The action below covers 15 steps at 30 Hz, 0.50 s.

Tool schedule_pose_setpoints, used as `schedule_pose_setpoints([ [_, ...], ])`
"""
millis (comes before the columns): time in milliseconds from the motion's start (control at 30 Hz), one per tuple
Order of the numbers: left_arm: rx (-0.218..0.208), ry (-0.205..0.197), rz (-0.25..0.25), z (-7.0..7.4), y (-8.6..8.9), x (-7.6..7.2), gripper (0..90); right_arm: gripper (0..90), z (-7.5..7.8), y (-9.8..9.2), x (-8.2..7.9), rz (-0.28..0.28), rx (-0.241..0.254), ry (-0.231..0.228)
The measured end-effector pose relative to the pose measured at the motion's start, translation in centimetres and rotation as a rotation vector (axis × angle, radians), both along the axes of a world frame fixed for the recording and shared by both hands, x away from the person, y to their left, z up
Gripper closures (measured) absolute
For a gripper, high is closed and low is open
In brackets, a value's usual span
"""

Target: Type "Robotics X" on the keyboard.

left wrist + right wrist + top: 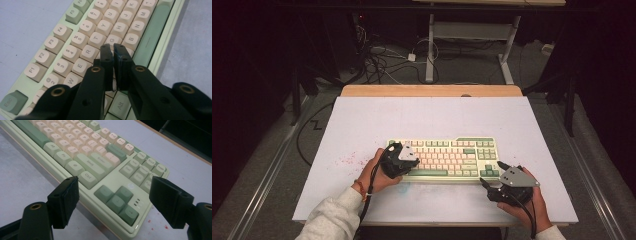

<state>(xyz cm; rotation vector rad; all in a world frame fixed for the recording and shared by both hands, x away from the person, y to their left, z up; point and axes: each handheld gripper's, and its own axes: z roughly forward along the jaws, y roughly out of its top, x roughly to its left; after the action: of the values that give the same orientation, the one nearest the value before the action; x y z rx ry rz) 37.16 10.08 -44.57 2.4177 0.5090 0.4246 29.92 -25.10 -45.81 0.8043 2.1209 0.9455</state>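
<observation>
A cream and green keyboard (447, 157) lies on the white table top (427, 120), right of centre. My left gripper (404, 162) points down over the keyboard's left half. In the left gripper view its jaws (113, 48) stand almost together with a thin slit and nothing between them, tips just above the letter keys (82, 40) near G and B. My right gripper (491, 173) sits at the keyboard's near right corner, wide open. In the right gripper view its pads (113, 185) frame the green arrow keys (117, 201) without touching the keyboard (87, 152).
Red specks (348, 160) dot the table left of the keyboard and beside its right corner (157, 225). A wooden edge (432, 90) runs along the table's far side. Beyond it stand another table's legs (430, 50) and floor cables (382, 60).
</observation>
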Motion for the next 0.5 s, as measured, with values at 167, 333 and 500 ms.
schedule_pose_setpoints([
  [167,-0.014,-0.045,0.008,0.3,0.4,-0.3,66.4,24.4,0.1,0.0,0.0,0.0,0.002,-0.006],
  [333,-0.056,-0.092,0.044,0.6,1.2,-0.8,43.3,24.4,0.2,-0.1,-0.1,-0.001,0.007,-0.011],
  [500,-0.08,-0.14,0.077,0.8,1.9,-1.3,27.8,24.3,0.2,-0.2,-0.1,-0.001,0.008,-0.014],
])
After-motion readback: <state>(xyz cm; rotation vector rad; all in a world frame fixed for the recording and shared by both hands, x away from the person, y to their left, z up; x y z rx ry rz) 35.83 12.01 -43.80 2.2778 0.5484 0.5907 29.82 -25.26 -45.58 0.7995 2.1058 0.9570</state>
